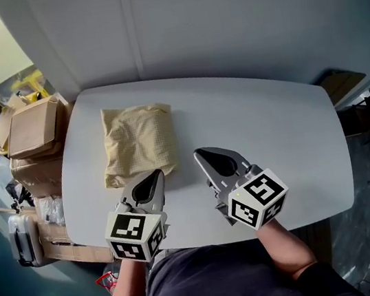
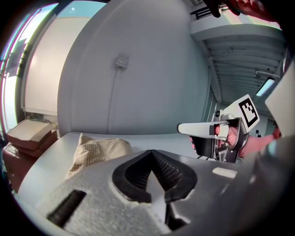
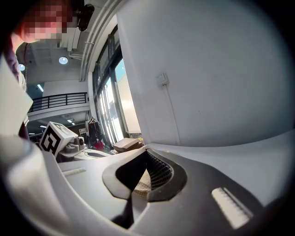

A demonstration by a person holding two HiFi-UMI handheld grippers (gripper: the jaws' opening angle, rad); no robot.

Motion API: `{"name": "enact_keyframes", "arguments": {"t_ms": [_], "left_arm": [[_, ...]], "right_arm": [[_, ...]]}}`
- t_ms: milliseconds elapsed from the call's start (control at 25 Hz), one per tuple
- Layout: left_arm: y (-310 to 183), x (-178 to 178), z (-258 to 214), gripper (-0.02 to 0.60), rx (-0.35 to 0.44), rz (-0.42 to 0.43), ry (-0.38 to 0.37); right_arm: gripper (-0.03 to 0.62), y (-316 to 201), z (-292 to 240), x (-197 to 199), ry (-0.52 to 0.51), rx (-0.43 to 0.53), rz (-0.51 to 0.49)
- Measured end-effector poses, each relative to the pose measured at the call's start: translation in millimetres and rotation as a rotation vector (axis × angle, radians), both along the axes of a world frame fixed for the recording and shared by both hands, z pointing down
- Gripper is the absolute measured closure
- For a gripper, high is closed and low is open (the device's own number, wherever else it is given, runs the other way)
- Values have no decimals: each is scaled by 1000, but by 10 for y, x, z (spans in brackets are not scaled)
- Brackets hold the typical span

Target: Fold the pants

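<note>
Pants folded, both grippers off the cloth.
The pants (image 1: pixel 139 143) lie bundled at the left of the table (image 1: pixel 266 131). The left gripper (image 1: pixel 155 176) and right gripper (image 1: pixel 201 153) are clenched empty just beside them. Check cloth glimpsed past the right jaws is probably the bundle beyond. Any loose edge should be pressed flat, not dragged.

Small print on the dark shirt (image 1: pixel 213 282) possibly begins "PERFECTION", rest unreadable
</note>
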State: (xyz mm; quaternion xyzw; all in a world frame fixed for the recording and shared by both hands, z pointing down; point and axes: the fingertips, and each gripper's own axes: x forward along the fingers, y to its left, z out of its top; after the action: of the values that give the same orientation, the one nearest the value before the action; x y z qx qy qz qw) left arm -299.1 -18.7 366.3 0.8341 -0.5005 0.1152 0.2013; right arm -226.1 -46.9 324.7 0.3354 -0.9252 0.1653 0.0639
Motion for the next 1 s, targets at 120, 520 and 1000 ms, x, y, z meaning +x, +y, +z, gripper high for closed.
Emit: {"name": "enact_keyframes", "arguments": {"t_ms": [120,520,1000], "left_arm": [[57,81,101,588,-20,7,14],[154,59,325,588,-62,-14,-71],[300,-93,370,588,-73,-71,-72]], "right_arm": [[594,95,117,73,41,3,4],[594,341,472,247,67,-74,28],[594,413,560,124,45,-118,-4]]}}
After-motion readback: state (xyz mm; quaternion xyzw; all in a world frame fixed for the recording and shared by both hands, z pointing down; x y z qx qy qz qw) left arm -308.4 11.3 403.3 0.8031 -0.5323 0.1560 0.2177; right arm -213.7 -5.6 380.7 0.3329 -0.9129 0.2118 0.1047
